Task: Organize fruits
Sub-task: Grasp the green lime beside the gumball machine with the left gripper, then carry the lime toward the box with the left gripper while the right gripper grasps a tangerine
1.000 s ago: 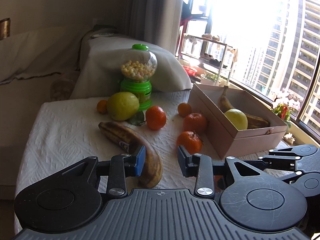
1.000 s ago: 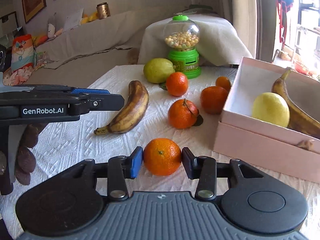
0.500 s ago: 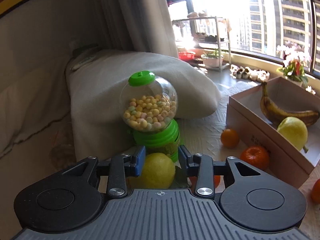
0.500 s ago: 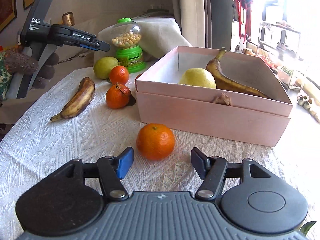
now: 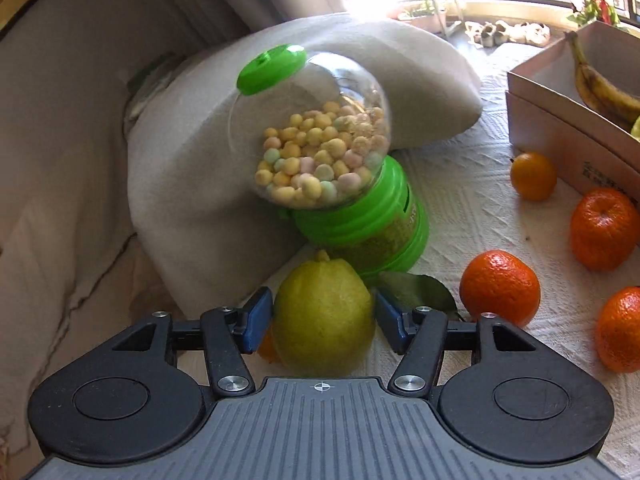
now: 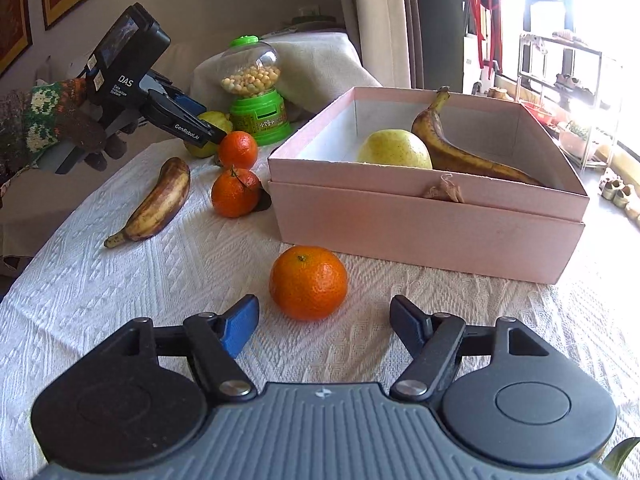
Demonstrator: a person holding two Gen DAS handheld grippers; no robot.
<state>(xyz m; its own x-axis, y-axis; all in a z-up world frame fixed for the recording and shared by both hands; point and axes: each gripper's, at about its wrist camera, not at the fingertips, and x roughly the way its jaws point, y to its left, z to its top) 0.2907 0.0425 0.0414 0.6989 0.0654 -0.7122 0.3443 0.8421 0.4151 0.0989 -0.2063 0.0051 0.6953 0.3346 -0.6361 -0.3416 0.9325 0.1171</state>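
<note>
Fruits lie spread over a counter [image 6: 120, 280] covered with a white woven cloth, and some already rest in an open pale pink cardboard box [image 6: 424, 220] at the right of the right wrist view: a yellow-green pear-like fruit [image 6: 394, 150] and a brown-spotted banana [image 6: 452, 148]. At the bottom centre of the left wrist view, the left tongs [image 5: 324, 318] have just been opening and now bracket a large yellow-green citrus fruit [image 5: 324, 316]. The blue pads sit just beside its flanks, and firm contact cannot be confirmed, so this looks like lining up for a grasp. Directly behind that fruit stands a green plastic candy dispenser with a clear globe of pastel sweets [image 5: 332, 168], close enough to hinder a forward reach, and a dark leaf [image 5: 416, 292] lies at the right pad. In the lower half of the right wrist view, the right tongs [image 6: 324, 324] have likewise just been opening and stand wide, empty, with a round orange mandarin [image 6: 308, 282] on the cloth just ahead of the tips, near the box wall. Further left lie a browned banana [image 6: 160, 200] and two more mandarins [image 6: 236, 198]. A knitted glove [image 6: 52, 124] holds the other tool at the upper left.
</note>
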